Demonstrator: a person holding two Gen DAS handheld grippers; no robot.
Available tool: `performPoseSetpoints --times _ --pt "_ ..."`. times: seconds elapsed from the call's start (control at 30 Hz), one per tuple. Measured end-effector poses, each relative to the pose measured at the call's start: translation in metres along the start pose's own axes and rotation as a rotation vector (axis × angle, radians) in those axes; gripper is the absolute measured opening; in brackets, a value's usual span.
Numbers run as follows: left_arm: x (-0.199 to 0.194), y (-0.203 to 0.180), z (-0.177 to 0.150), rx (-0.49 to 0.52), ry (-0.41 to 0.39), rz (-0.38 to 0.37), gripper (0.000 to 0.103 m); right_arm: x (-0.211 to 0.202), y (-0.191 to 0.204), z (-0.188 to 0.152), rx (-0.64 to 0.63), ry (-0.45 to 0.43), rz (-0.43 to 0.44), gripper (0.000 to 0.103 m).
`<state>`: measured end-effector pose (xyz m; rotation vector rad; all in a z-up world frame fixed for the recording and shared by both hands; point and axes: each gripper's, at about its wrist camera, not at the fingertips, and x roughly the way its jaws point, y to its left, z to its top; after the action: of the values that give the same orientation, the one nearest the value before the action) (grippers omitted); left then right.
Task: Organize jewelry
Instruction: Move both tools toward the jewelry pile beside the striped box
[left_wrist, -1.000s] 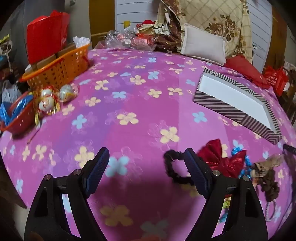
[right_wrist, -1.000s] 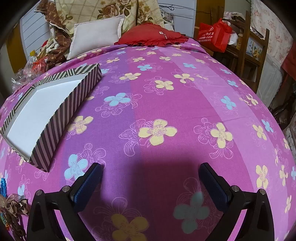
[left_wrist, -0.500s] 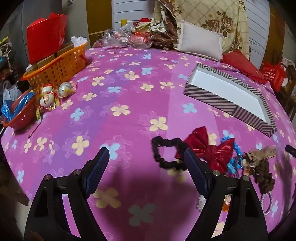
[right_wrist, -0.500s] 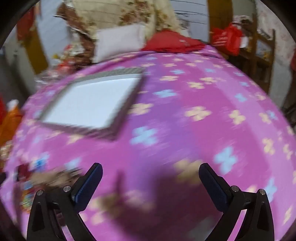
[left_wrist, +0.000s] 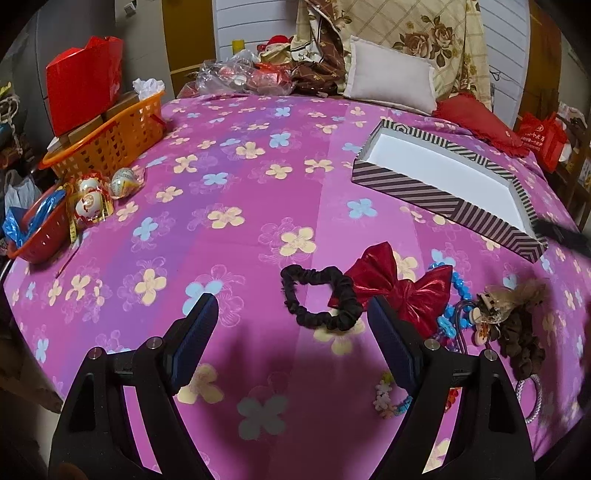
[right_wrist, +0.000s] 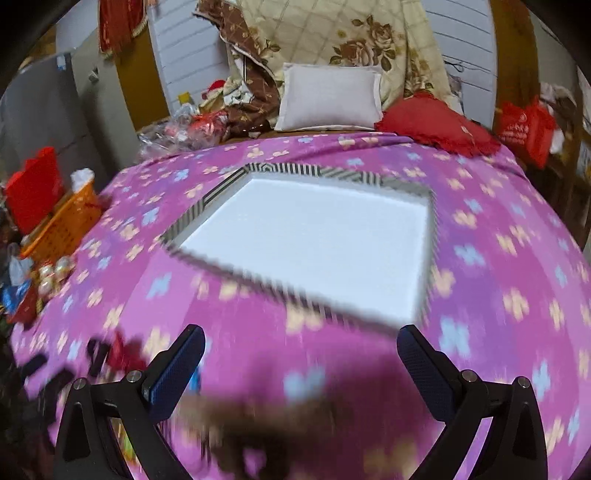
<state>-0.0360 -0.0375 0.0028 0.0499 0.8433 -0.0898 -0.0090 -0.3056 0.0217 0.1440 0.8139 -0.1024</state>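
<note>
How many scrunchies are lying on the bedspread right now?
2 that I can tell: a black scrunchie just left of the red bow, and a brown scrunchie at the pile's right end. Others may hide in the pile.

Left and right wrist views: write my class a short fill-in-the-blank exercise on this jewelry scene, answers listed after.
1. The black scrunchie lies beside a bow coloured ____.
2. The striped box holds ____ so far.
3. The jaws of the left gripper and the right gripper both stand ____.
4. The basket at the bedspread's edge is coloured ____.

Answers: red; nothing; open; orange
</note>
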Motion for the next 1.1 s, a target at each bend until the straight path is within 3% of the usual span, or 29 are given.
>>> performPoseSetpoints --times 0.2,0.3,0.4,0.7,0.93,1.1 --pt "0.006 0.004 0.005 0.003 -0.007 0.020 0.083 0.090 0.024 0.077 0.003 0.061 -0.094 0.103" --pt "0.011 0.009 0.008 0.003 -0.001 0.030 0.083 0.127 0.039 0.087 -0.061 0.131 -0.118 0.103" --pt "0.016 0.015 0.010 -0.006 0.009 0.023 0.083 0.148 0.050 0.078 -0.121 0.229 -0.055 0.099" --pt "0.014 0.013 0.006 -0.012 0.010 0.014 0.083 0.116 0.037 0.032 -0.005 0.285 0.115 0.097" --pt "-0.006 0.001 0.001 0.002 -0.015 -0.003 0.083 0.000 0.044 0.009 -0.030 0.029 0.157 0.097" --pt "-0.019 -0.008 -0.004 0.010 -0.027 -0.022 0.083 -0.074 0.041 -0.024 -0.041 -0.033 0.171 0.103"
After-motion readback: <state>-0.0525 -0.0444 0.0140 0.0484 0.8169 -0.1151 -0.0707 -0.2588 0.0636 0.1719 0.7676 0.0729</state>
